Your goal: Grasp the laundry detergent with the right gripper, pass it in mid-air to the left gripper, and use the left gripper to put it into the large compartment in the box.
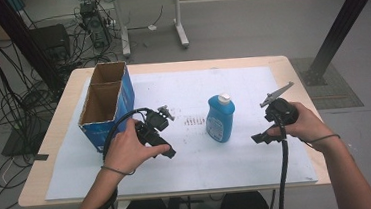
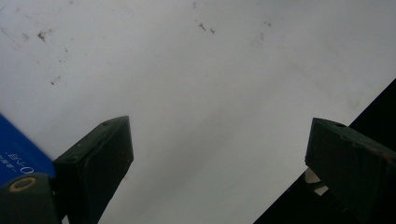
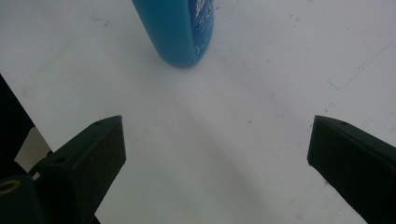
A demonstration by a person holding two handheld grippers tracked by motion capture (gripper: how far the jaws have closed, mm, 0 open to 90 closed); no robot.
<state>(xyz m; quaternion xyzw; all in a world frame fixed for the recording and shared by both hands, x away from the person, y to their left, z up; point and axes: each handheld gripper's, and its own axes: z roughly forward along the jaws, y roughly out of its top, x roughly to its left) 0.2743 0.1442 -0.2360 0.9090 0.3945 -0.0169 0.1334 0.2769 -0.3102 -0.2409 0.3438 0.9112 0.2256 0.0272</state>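
Blue bottle (image 1: 220,118) stands upright mid-bench on the white sheet (image 1: 258,159), white cap (image 1: 224,98) on top, label facing the near side. In the right gripper view I see its base (image 3: 180,32) at the top of frame, ahead of my jaws and a bit left of centre, well apart from both.

My right gripper (image 1: 262,137) sits to the bottle's right, near it but not touching, held in the right hand (image 1: 303,124). Jaws wide apart, nothing between them but bare sheet. Cable (image 1: 282,177) trails back off the near edge of the bench.

My left gripper (image 1: 168,151) is on the bottle's other side, near the front edge, gripped by the left hand (image 1: 129,148). Jaws also spread wide, empty, over the sheet. In the left gripper view a blue corner of the box (image 2: 18,154) shows at lower left, just beside the left jaw; can't tell if it touches.

The cardboard box (image 1: 106,104) stands open-topped at the left of the bench, blue outside, brown inside, two compartments one behind the other, both look empty. It's just behind the left hand.

Small dark specks (image 1: 193,120) on the sheet between left gripper and bottle. Bench (image 1: 51,145) is light wood, sheet covers most of it. Cables on the floor (image 1: 17,97) to the left.
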